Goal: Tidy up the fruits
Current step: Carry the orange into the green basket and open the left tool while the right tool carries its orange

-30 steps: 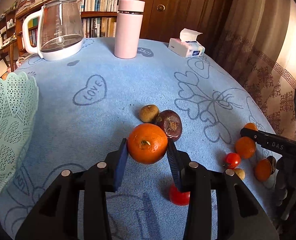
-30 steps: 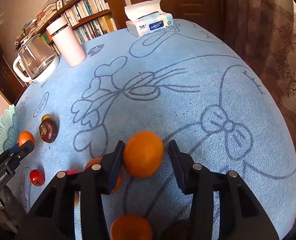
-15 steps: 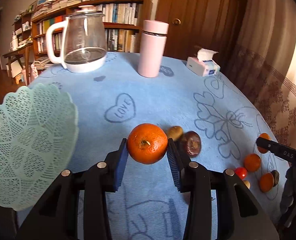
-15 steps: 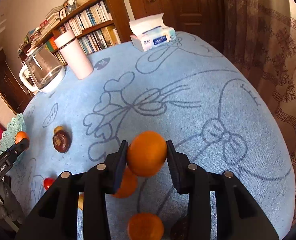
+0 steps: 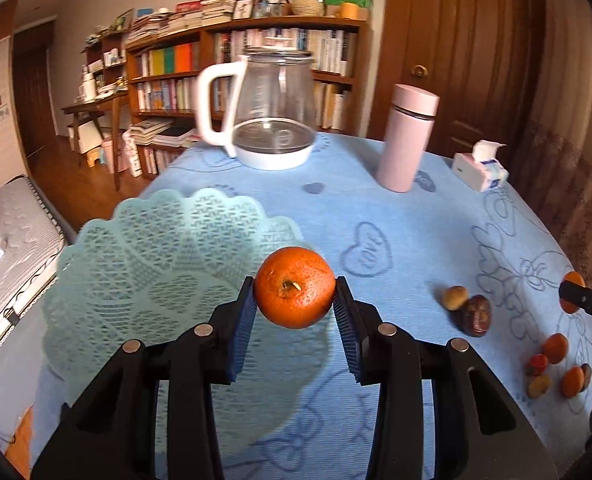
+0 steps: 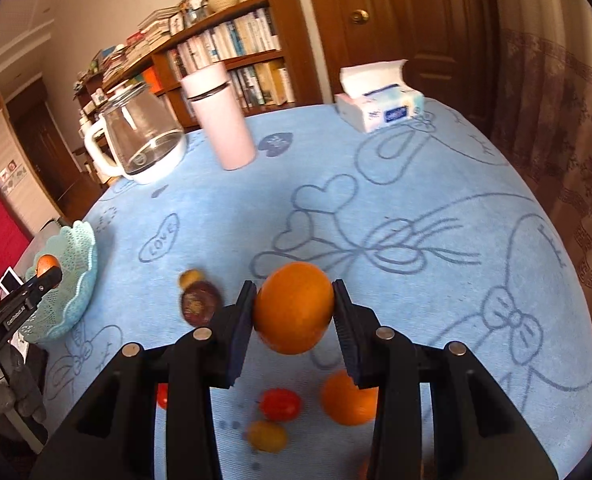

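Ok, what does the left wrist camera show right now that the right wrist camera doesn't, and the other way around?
Only the left wrist view shows the stem end of the orange held in the left gripper, poised at the near rim of the green lace basket, whose inside is visible and holds nothing.

Only the right wrist view shows the second orange close up in the right gripper, above a red tomato and another orange lying on the cloth.

Both show the glass kettle, pink flask, tissue box and dark fruit.
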A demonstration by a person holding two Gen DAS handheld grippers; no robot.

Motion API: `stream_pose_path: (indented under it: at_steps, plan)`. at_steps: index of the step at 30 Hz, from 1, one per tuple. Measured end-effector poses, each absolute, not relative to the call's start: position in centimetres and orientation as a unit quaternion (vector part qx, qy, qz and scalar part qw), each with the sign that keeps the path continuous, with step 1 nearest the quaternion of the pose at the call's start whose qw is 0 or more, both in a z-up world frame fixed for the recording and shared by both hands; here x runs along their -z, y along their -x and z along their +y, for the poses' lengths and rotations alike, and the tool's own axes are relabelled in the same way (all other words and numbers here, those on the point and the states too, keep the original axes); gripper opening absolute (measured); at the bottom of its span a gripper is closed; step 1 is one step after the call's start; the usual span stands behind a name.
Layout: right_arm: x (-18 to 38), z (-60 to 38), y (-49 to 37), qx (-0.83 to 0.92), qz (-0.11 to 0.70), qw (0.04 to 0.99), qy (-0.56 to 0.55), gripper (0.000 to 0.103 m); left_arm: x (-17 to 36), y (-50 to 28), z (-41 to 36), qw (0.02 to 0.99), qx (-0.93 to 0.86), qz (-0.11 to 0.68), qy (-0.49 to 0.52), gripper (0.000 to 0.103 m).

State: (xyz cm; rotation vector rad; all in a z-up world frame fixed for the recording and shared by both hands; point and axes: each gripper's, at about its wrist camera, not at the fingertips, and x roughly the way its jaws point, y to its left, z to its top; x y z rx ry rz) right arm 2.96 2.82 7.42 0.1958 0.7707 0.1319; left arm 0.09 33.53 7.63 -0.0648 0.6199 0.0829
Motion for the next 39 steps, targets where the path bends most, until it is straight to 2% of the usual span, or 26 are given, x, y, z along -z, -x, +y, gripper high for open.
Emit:
stream_pose_path:
  at_steps: [16, 18, 19, 20, 27, 39]
  plan:
    - [-8.6, 16.0, -4.9, -0.203, 0.385, 0.899, -0.039, 0.039, -8.1, 1.6, 39.4, 0.948, -0.113, 0.296, 0.032, 0.041]
    - [-8.6, 17.6, -4.9, -0.221, 0.386, 0.895, -0.035, 0.039, -8.3, 1.5, 40.0, 0.947, -0.117, 0.297, 0.039, 0.051]
    - [-8.7, 18.3, -4.8, -0.228, 0.385, 0.893, -0.033, 0.039, -8.4, 1.6, 40.4, 0.947, -0.121, 0.295, 0.045, 0.065]
    - [-8.7, 18.8, -5.0, -0.234, 0.385, 0.892, -0.031, 0.039, -8.5, 1.7, 40.8, 0.948, -0.124, 0.29, 0.05, 0.071]
    - [-8.7, 22.9, -5.3, -0.274, 0.385, 0.881, -0.01, 0.039, -9.7, 2.5, 42.3, 0.95, -0.148, 0.268, 0.065, 0.086]
    - [-7.8, 28.3, -6.2, -0.307, 0.385, 0.87, 0.025, 0.039, -10.1, 2.7, 42.7, 0.95, -0.16, 0.258, 0.066, 0.099]
